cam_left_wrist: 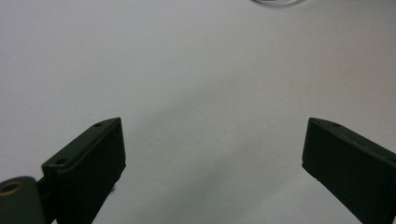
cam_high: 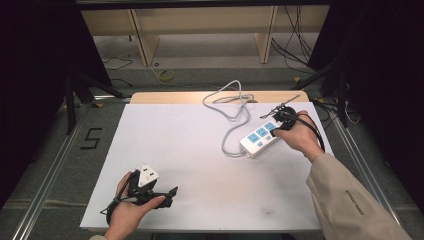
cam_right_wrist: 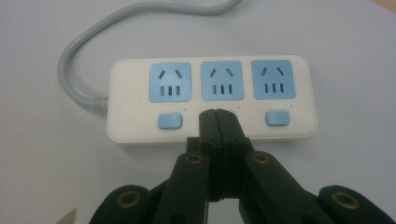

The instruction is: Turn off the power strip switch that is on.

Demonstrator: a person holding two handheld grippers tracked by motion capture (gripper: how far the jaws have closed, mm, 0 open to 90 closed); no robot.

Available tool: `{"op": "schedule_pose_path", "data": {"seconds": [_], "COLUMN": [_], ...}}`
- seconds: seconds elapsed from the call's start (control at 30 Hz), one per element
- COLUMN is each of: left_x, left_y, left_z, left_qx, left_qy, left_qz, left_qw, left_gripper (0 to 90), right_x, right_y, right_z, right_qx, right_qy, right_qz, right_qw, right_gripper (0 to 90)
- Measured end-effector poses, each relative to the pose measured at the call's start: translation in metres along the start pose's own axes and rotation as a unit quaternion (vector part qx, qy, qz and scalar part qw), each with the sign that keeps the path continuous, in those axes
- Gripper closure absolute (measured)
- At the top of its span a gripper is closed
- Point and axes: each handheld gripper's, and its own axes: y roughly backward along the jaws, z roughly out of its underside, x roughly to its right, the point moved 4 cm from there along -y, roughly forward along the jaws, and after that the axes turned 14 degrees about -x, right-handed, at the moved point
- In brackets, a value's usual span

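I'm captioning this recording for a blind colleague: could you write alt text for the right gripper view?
The right gripper, black jaws shut together, has its tips over the middle switch spot of a white plastic power strip with three blue sockets and blue buttons. The strip lies on a white table, its grey cable curving away.

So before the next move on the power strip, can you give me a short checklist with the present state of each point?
1. Right tool shut, tips together: ok.
2. Tips over the middle switch spot of the strip, between the two blue switches: ok.
3. Tips pressing the switch under them: cannot tell, it is covered.
4. Strip lies flat on the table, sockets up: ok.
5. Cord lies away from the right tool: ok.
6. Left tool open, holding nothing, apart from the strip: ok.
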Motion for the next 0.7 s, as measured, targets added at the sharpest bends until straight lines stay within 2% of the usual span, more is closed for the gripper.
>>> {"op": "schedule_pose_path", "data": {"seconds": [0.7], "left_x": [-0.0006], "left_y": [0.0001], "left_z": [0.0002], "left_qx": [0.000], "left_qy": [0.000], "left_qz": [-0.001], "left_qw": [1.0000], "left_gripper": [5.8], "right_x": [0.0041], "right_y": [-0.0050], "right_z": [-0.0105], "right_qx": [-0.014], "right_qy": [-0.002], "right_qz": [0.000], "right_qw": [0.9999], "right_gripper": [90.0]}}
